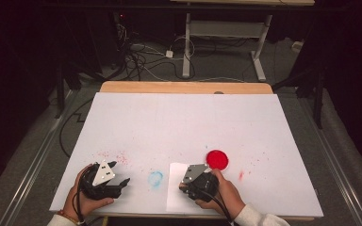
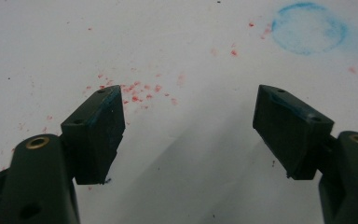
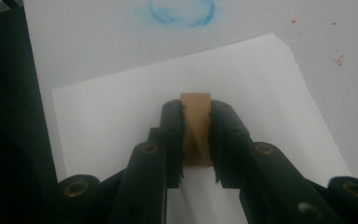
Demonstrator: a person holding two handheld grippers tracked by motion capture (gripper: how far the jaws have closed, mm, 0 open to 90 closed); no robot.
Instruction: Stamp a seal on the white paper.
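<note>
On the white tabletop (image 1: 184, 122), the right gripper (image 3: 196, 135) clamps a small, stiff, light block (image 3: 196, 122) by its flat sides above the paper (image 3: 121, 107); the left gripper (image 2: 189, 130), beyond the paper's far side, has jaws apart.

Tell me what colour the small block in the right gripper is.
Light brown, like wood or cardboard. The block shows best in the right gripper view.

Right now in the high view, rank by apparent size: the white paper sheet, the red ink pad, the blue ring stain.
1. White paper sheet, partly hidden by the right gripper.
2. Red ink pad.
3. Blue ring stain, only slightly smaller than the pad.
</note>
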